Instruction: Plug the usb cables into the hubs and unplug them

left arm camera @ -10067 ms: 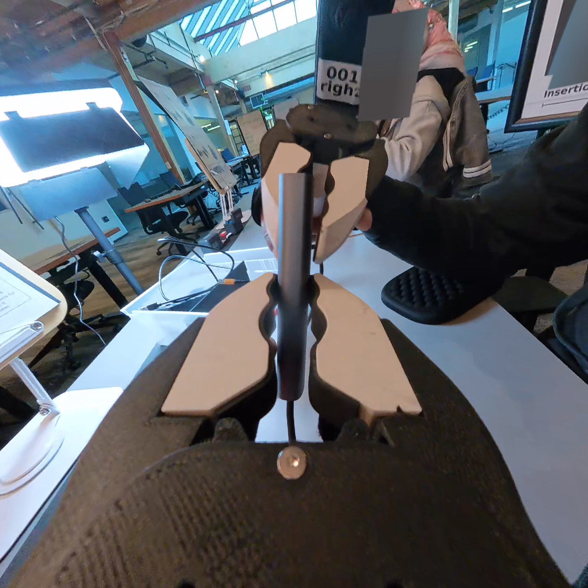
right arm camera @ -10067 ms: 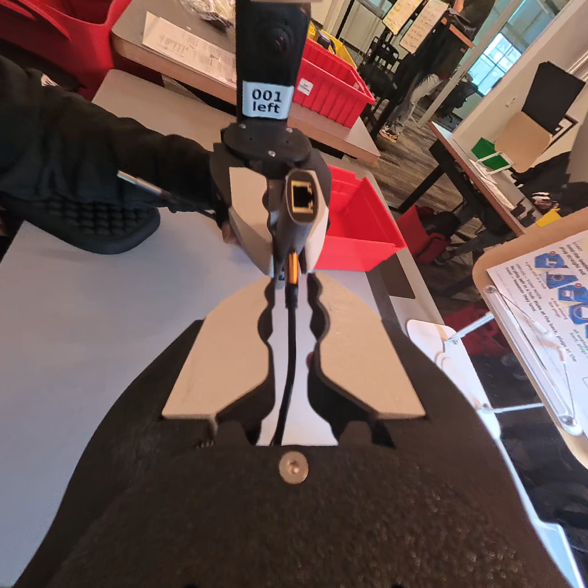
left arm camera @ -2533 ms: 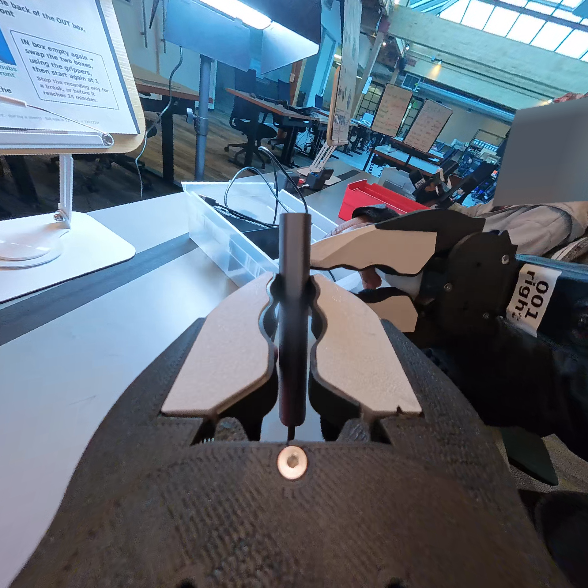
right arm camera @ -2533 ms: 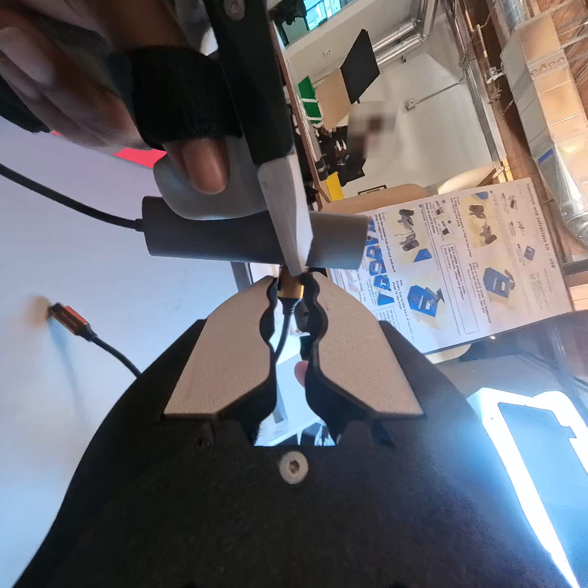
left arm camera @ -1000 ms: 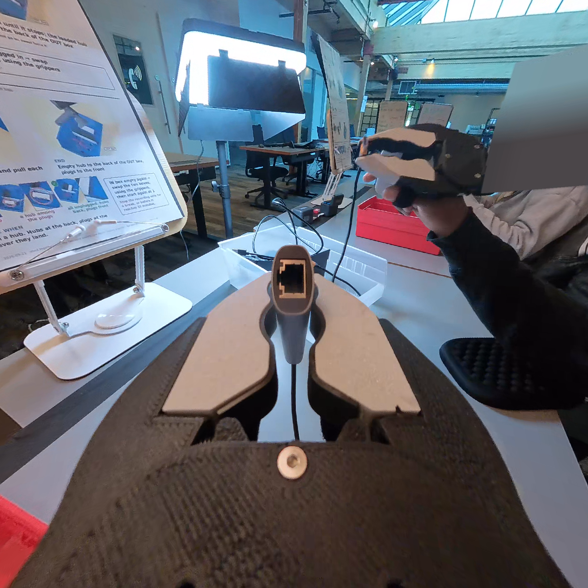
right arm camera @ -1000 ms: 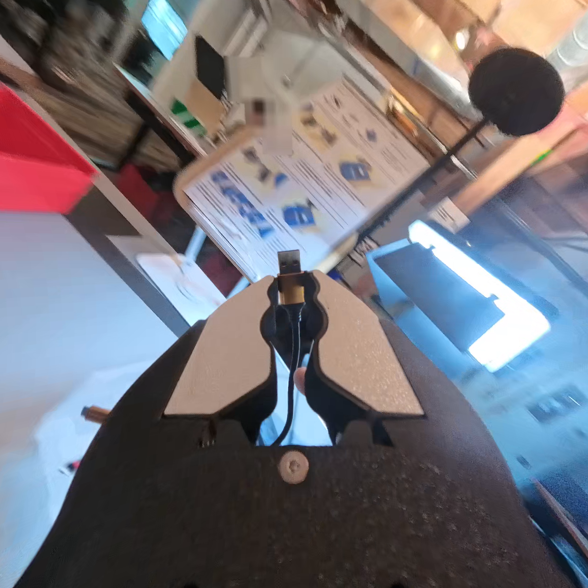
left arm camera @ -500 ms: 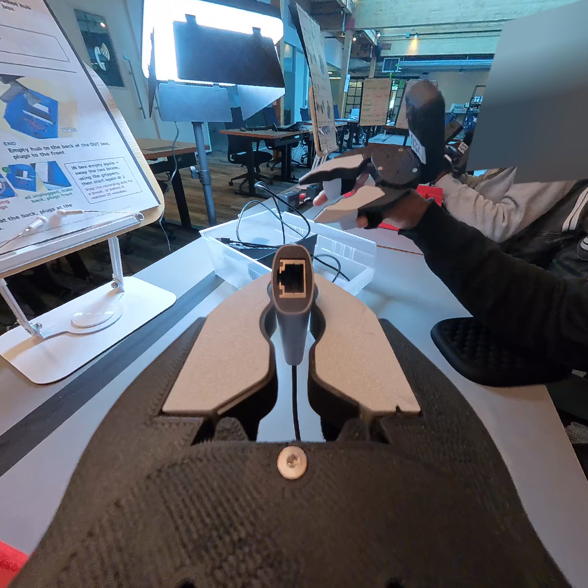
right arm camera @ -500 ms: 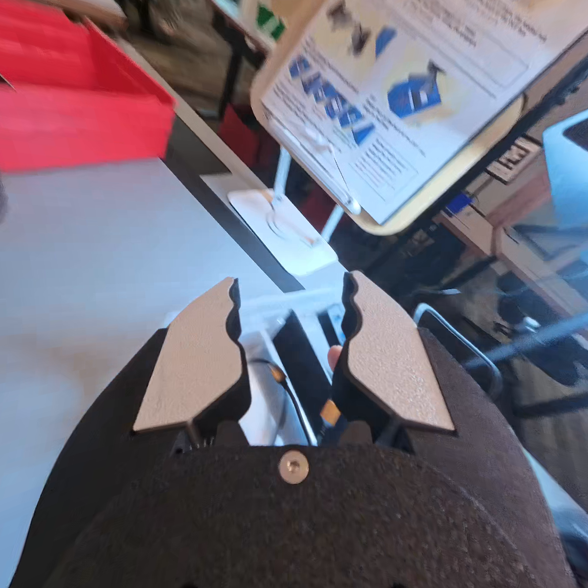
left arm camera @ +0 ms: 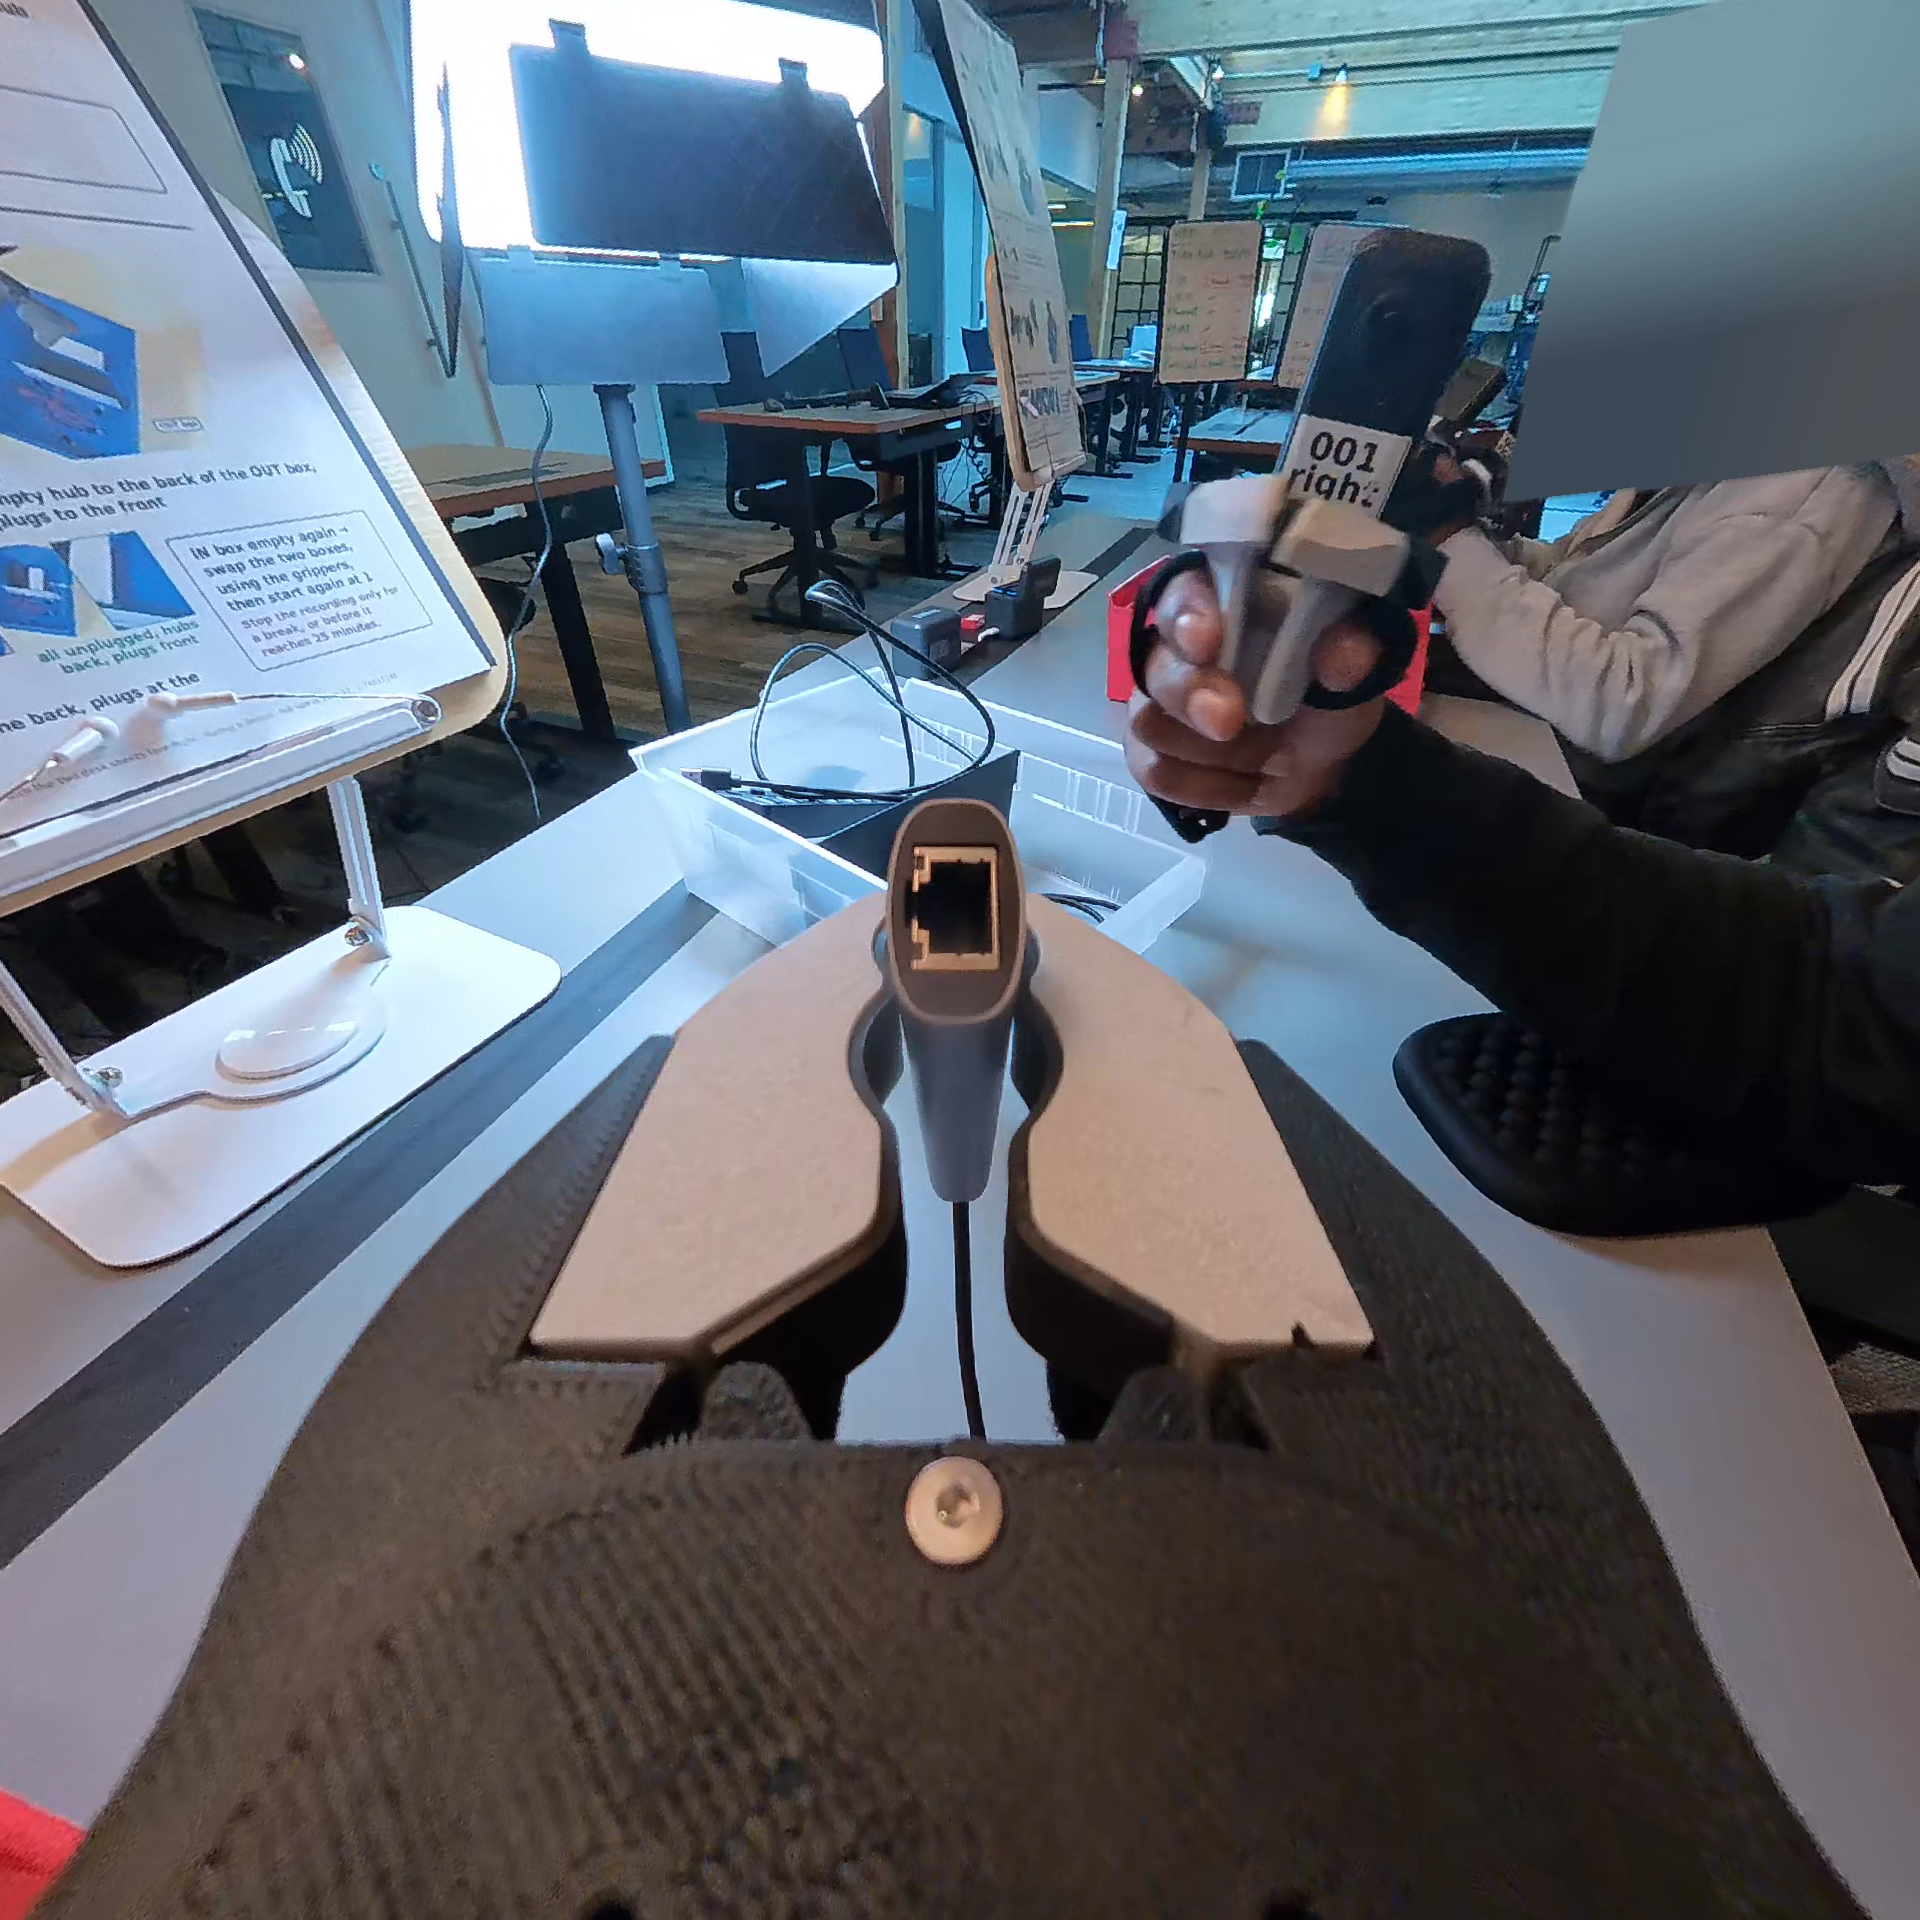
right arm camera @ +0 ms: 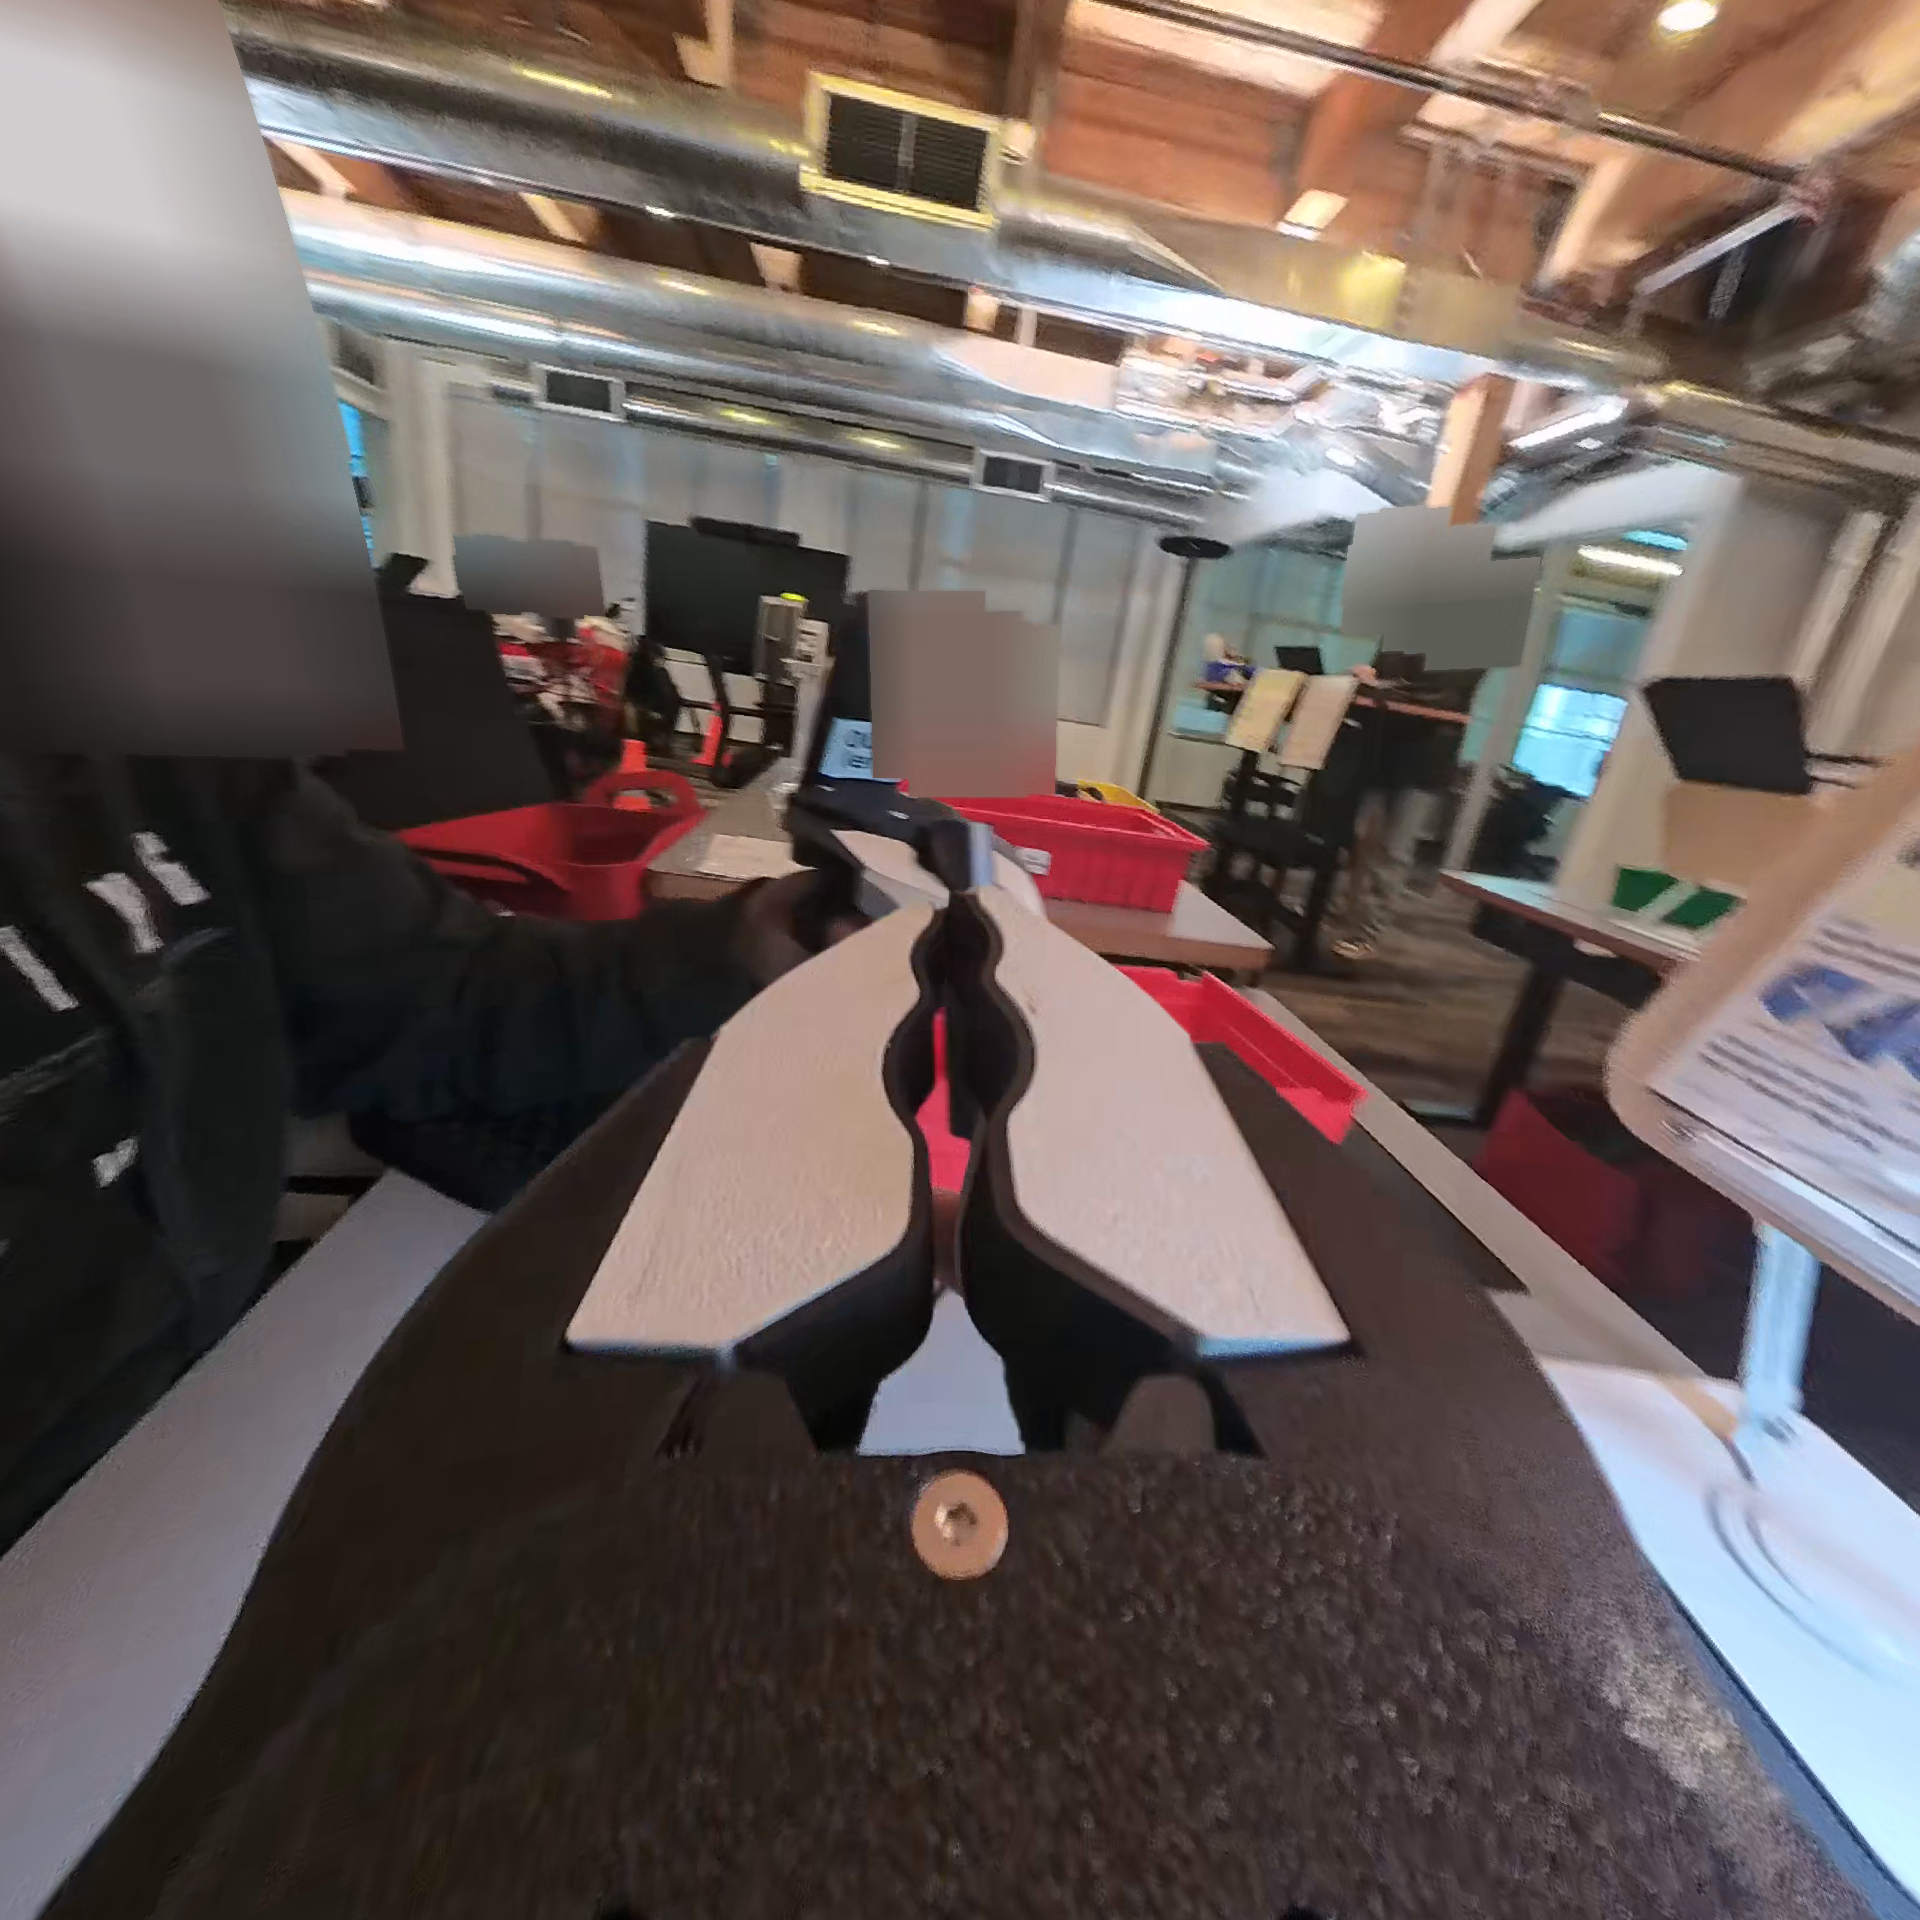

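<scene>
In the left wrist view, the left gripper (left arm camera: 954, 997) sits at frame centre with its jaws closed tight on a grey hub (left arm camera: 951, 997), which stands end-on with a square socket facing the camera and a thin black lead running down from its base. Behind it, in the middle of the frame, a clear plastic bin (left arm camera: 1101, 852) on the grey table (left arm camera: 1558, 1403) holds a black box and a looped black usb cable (left arm camera: 883, 717). At upper right the right gripper (left arm camera: 1262, 717) points downward, gripped in a hand (left arm camera: 1216, 727); its jaws look nearly together and carry nothing visible. An instruction board on a white stand (left arm camera: 239, 1060) fills the left side.

In the right wrist view, the right gripper (right arm camera: 961, 935) is at centre, jaws pressed together with nothing between them. Just beyond its tips, the left gripper (right arm camera: 904, 831) appears, blurred. Red bins (right arm camera: 1081, 842) stand behind.
</scene>
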